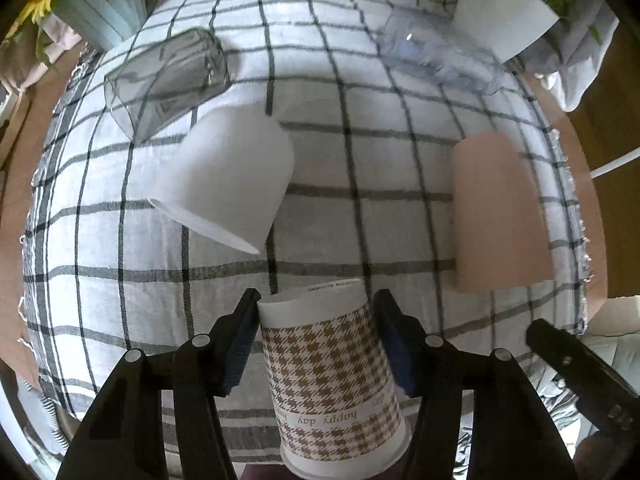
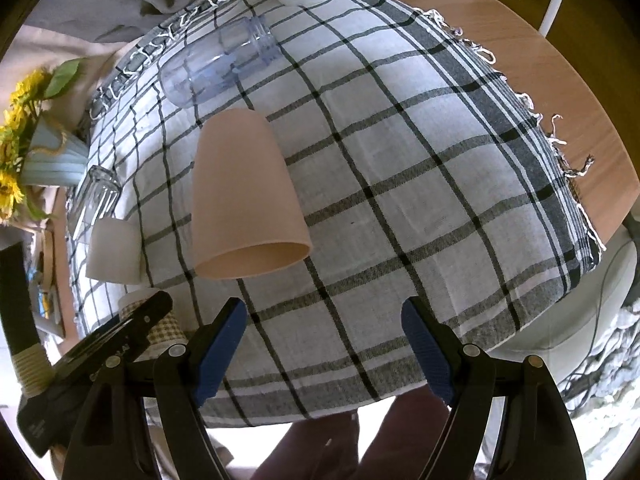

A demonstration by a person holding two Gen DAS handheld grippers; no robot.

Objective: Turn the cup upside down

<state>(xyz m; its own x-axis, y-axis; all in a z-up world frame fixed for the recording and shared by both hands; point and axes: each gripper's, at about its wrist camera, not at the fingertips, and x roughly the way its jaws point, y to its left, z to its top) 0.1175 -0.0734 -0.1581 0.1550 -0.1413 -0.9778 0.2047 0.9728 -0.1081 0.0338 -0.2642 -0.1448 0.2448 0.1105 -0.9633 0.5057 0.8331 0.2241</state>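
Note:
A houndstooth paper cup (image 1: 334, 376) stands upside down between the fingers of my left gripper (image 1: 320, 340), its base up and its rim near the table's front edge. The blue pads (image 1: 240, 344) sit close to its sides; I cannot tell whether they touch it. The cup shows partly in the right wrist view (image 2: 160, 328), behind the left gripper's finger. My right gripper (image 2: 324, 348) is open and empty above the checked cloth (image 2: 400, 200), to the right of the pink cup (image 2: 244, 200).
On the cloth (image 1: 340, 160) stand an upside-down white cup (image 1: 228, 180), pink cup (image 1: 496, 216), grey glass (image 1: 168, 80) and clear bottle (image 1: 436, 56). A flower vase (image 1: 96, 4) and white pot (image 1: 504, 12) stand at the back. The wooden table edge (image 2: 560, 80) lies right.

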